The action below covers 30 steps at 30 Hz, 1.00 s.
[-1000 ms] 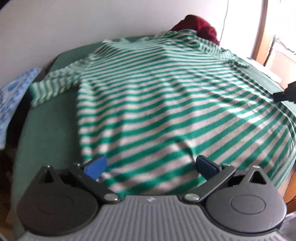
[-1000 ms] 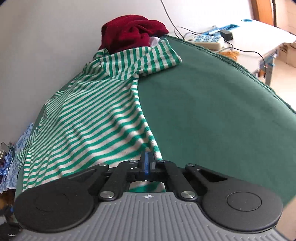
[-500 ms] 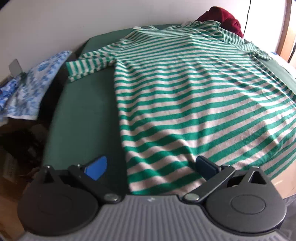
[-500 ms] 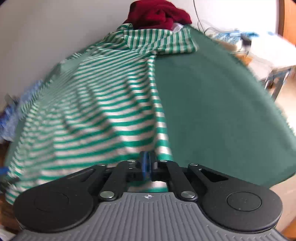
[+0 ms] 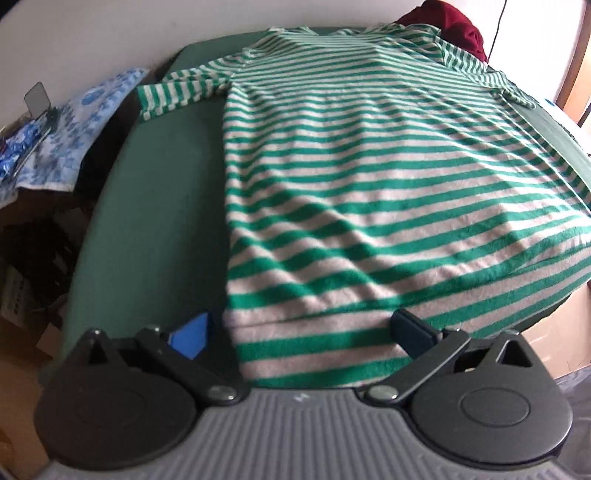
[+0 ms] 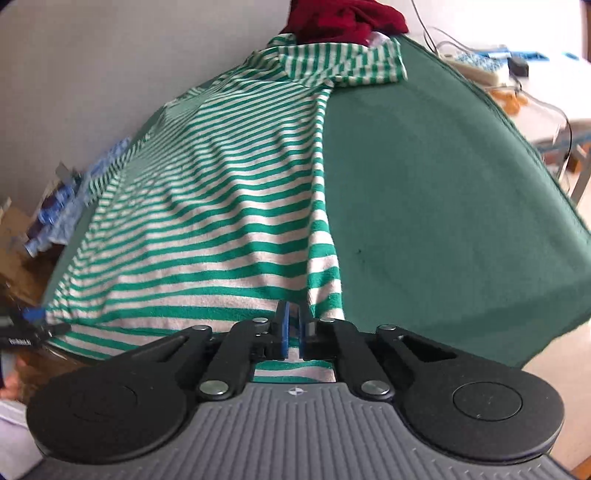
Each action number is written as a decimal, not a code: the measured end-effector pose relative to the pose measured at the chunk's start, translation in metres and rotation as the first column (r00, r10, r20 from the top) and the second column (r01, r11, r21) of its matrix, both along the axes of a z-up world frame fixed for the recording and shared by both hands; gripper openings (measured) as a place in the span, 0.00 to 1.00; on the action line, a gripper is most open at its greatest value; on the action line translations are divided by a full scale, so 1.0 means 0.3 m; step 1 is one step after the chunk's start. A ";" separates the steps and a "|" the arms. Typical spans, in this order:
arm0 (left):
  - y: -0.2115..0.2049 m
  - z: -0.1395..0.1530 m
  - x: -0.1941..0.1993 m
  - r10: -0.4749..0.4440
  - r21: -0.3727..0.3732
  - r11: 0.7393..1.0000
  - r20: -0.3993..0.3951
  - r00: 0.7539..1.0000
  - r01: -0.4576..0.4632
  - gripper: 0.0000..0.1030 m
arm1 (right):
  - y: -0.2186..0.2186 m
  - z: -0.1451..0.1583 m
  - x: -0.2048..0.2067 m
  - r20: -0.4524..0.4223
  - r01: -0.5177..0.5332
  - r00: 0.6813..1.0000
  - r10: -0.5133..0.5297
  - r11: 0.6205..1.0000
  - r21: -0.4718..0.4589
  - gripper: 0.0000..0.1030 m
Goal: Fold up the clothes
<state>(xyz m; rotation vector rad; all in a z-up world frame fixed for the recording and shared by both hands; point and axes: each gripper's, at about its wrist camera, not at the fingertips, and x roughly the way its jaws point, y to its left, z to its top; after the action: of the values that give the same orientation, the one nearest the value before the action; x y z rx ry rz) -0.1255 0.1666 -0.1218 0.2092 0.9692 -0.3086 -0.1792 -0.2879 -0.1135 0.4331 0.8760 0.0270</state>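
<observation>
Holding the hem of the striped shirt (image 6: 221,206) with my right gripper (image 6: 292,332), I see its fingers (image 6: 283,330) drawn nearly together, a thin fold of green-and-white cloth pinched between the blue pads at the shirt's near right corner. My left gripper (image 5: 301,334) sits at the opposite end of that same hem with its fingers (image 5: 190,334) spread wide; the shirt's lower left corner lies between them, but neither pad is pressing on the fabric that I can see.

The striped shirt (image 5: 369,184) lies spread on the desk (image 6: 443,206), which is covered in dark green cloth. Its body runs away from me toward the wall, one short sleeve (image 5: 177,94) stretched out to the left on the green cover, the other sleeve (image 6: 343,66) lying at the far right end. The hem droops just over the near edge of the desk.

A dark red garment (image 6: 343,16) is bunched at the far end, touching the shirt's collar area. Off the left side, a blue-and-white patterned cloth (image 5: 70,129) rests on clutter. To the far right, a white surface (image 6: 554,85) carries cables and a power strip (image 6: 476,66).
</observation>
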 end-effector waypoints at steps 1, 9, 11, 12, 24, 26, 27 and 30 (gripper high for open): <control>-0.009 0.002 -0.006 -0.003 0.015 1.000 0.010 1.000 0.003 0.99 | 0.004 0.001 -0.001 0.001 -0.001 1.000 0.001 1.000 0.001 0.00; -0.040 0.016 -0.033 0.001 0.125 0.992 0.029 1.000 -0.004 0.99 | 0.120 0.016 -0.009 0.061 -0.183 0.979 0.196 0.968 -0.174 0.52; -0.060 0.042 -0.039 -0.004 0.207 0.978 0.050 0.999 -0.006 0.95 | 0.142 0.015 -0.008 0.061 -0.227 0.968 0.242 0.956 -0.187 0.61; -0.069 0.073 -0.038 -0.006 0.220 0.976 0.070 0.997 -0.009 0.88 | 0.141 0.014 -0.006 0.062 -0.225 0.969 0.240 0.956 -0.191 0.61; -0.365 0.722 0.335 -0.272 0.170 0.960 0.375 0.886 0.223 0.99 | 0.016 0.214 0.269 0.139 -0.067 0.988 0.069 0.998 -0.019 0.29; -0.449 0.785 0.424 -0.341 0.159 0.940 0.396 0.853 0.302 0.99 | -0.020 0.262 0.366 0.113 -0.008 0.994 0.005 1.000 0.023 0.29; -0.491 0.817 0.468 -0.374 0.155 0.927 0.407 0.833 0.341 0.99 | -0.048 0.292 0.403 0.109 0.027 0.994 -0.032 0.998 0.048 0.29; -0.617 0.911 0.602 -0.467 0.144 0.880 0.439 0.767 0.453 0.99 | -0.127 0.381 0.489 0.102 0.147 0.982 -0.158 0.983 0.105 0.29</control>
<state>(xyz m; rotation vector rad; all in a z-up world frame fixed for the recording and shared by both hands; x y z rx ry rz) 0.0550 -0.0184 0.1515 0.5298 0.4295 -0.6662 -0.0325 -0.3259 0.0008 0.5840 0.7333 -0.0479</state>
